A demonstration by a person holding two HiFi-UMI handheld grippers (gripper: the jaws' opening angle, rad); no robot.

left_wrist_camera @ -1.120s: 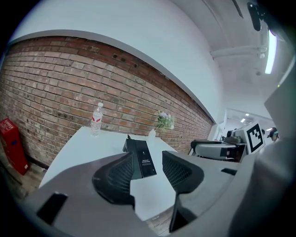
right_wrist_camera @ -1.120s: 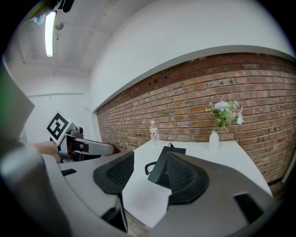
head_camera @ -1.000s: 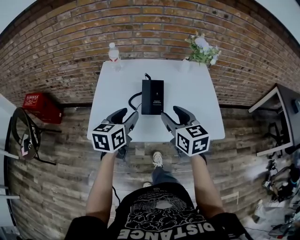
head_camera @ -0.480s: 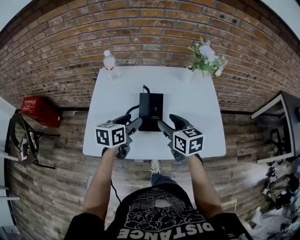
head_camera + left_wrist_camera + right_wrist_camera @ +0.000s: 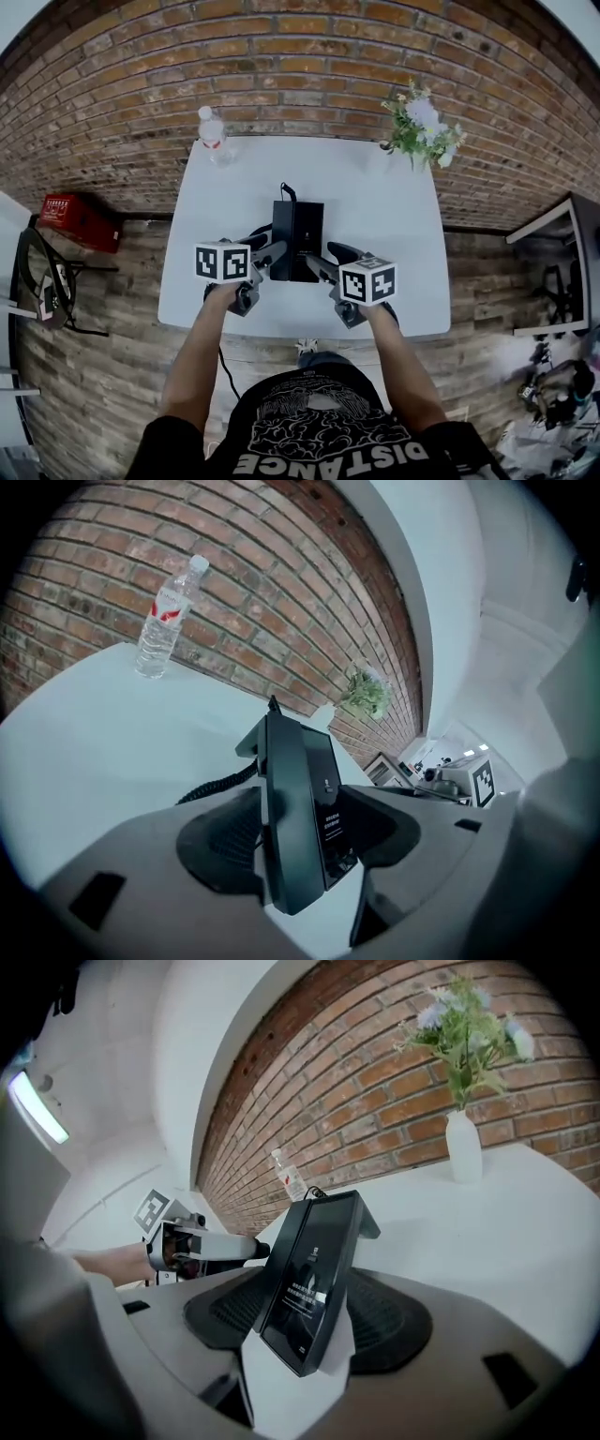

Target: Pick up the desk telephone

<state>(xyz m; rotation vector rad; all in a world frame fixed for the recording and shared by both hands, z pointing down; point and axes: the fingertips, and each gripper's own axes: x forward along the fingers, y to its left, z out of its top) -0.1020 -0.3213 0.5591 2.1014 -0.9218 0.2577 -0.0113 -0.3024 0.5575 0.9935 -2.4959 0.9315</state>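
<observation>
Desk telephone (image 5: 298,234) between my jaws
Left gripper (image 5: 274,253), right gripper (image 5: 312,264): jaws just spreading, unclamped, around its near end; print seemingly too small to read; white table (image 5: 384,202), brick wall (image 5: 300,70).

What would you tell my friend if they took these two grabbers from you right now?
Left gripper: open, its jaws have just been opening. The phone shows its near left corner in the gap, not pinched.
Right gripper: open, its jaws have also just been opening. The phone's near right corner is in its gap, not pinched.
Things: the phone sits mid-table. The bottle and flowers stand at the far edge, out of the way.
Done: both grippers are lined up at the phone's near end.
Left: close on the phone, probably one gripper per side, then lift it.
</observation>
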